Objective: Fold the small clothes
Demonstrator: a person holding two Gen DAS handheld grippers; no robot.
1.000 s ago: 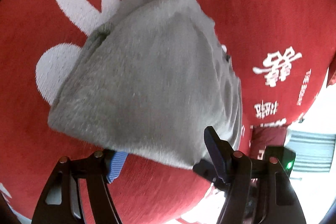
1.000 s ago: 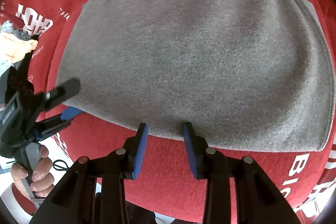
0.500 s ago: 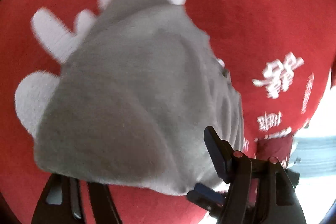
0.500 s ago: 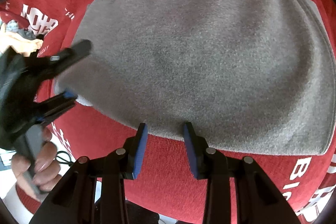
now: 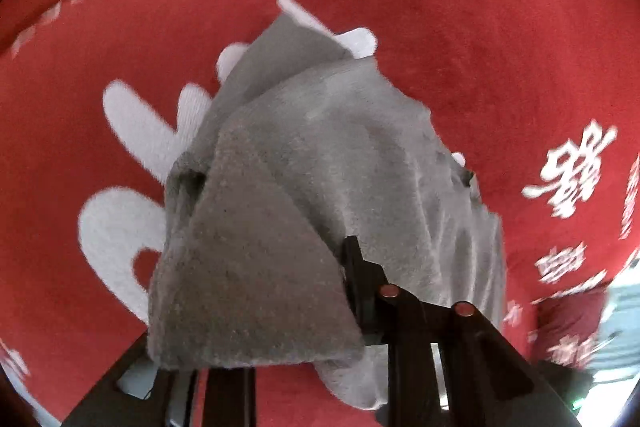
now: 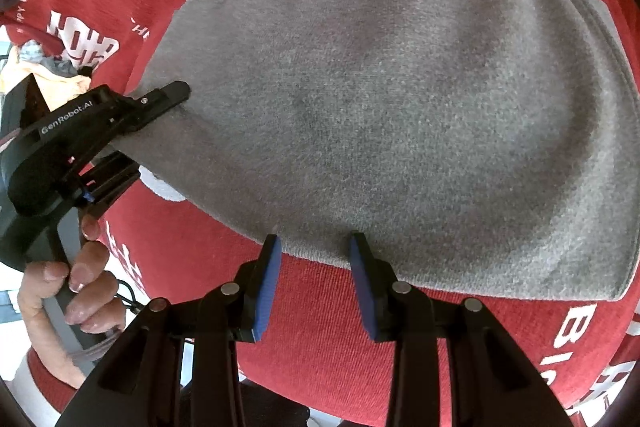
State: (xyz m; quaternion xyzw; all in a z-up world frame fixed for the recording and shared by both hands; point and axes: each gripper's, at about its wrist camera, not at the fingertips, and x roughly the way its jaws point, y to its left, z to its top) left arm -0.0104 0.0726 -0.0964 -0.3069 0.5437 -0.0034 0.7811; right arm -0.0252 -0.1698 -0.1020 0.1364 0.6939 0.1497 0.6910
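A grey knit garment [image 6: 400,99] lies folded flat on a red cloth [image 6: 320,339] with white print. My left gripper [image 6: 156,131] is shut on the garment's near left corner and lifts it a little. In the left wrist view that corner [image 5: 256,267] drapes over my left gripper [image 5: 280,307] and hides its left finger. My right gripper [image 6: 314,263] is open and empty, its blue pads at the garment's near edge, one on each side of a short stretch of it.
A pile of yellow and grey clothes [image 6: 36,67] lies at the far left beyond the left gripper. The red cloth's edge drops off at the left and near side. White characters [image 5: 568,175] are printed on the cloth right of the garment.
My left gripper moved in from the left, closed on the garment's left corner and raised it. My right gripper has not moved.
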